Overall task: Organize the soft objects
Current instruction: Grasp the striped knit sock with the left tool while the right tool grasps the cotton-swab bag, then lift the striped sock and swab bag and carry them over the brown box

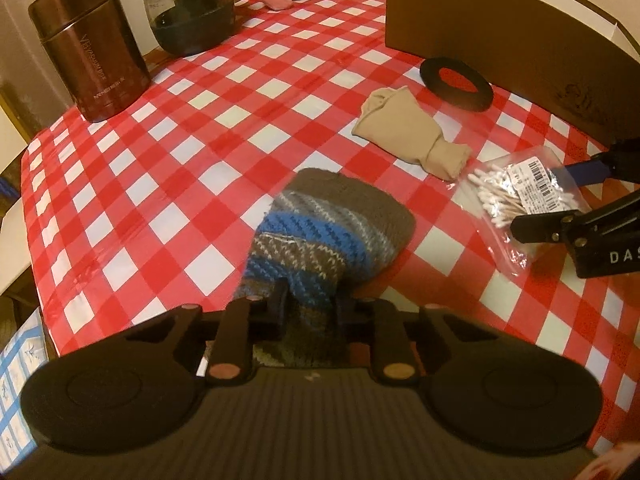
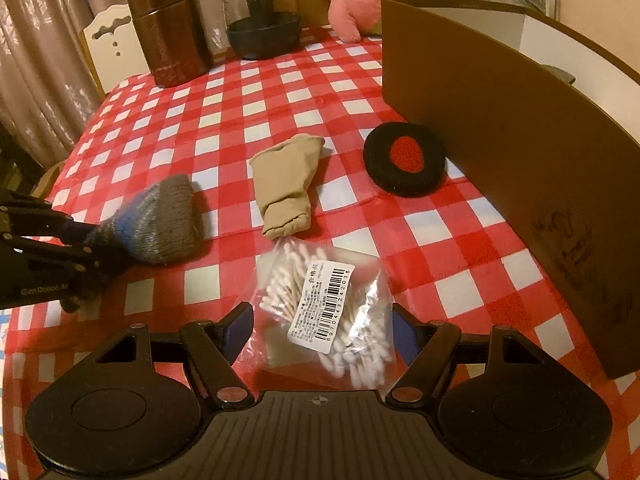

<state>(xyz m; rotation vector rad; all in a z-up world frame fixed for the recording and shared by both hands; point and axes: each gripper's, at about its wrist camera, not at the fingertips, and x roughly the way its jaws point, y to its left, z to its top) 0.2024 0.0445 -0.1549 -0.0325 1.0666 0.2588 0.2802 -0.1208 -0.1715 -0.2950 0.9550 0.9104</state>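
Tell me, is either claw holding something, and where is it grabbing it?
The left claw is pinching the striped knitted hat by its near edge. The right claw is open around the bag of cotton swabs, not gripping it.

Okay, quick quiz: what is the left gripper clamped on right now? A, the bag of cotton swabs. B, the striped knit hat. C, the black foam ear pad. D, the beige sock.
B: the left gripper has its jaws pinched on the edge of the striped knit hat, while the beige sock, bag of cotton swabs and ear pad lie apart from it on the checked tablecloth.
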